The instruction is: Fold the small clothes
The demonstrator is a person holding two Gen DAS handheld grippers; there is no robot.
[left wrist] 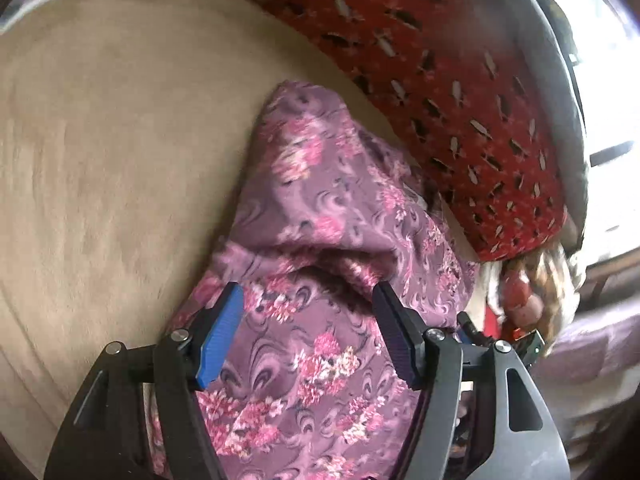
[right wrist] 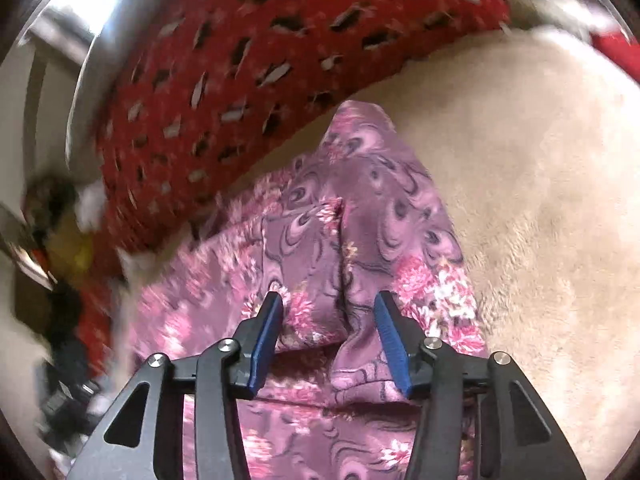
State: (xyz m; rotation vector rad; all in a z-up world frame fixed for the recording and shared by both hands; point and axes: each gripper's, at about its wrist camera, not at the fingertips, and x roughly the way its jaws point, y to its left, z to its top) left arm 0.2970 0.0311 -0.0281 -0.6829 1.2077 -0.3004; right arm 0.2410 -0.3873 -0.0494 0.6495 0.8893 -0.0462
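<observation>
On the beige blanket (left wrist: 120,140), beside the red cloth (left wrist: 440,80), lies our purple flower cloth (left wrist: 320,200) | soft, light, floppy; we pinch an edge | left gripper (left wrist: 308,288) spread over it, grip unclear; right gripper (right wrist: 328,296) apart around a fold

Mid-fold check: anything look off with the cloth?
The purple floral garment is bunched, a ridge running up its middle, not flat on the beige surface; its far tip nears the red patterned cloth.

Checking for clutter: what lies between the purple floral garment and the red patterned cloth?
Only a bare strip of beige blanket, between purple floral garment and red patterned cloth, in the left wrist view.
</observation>
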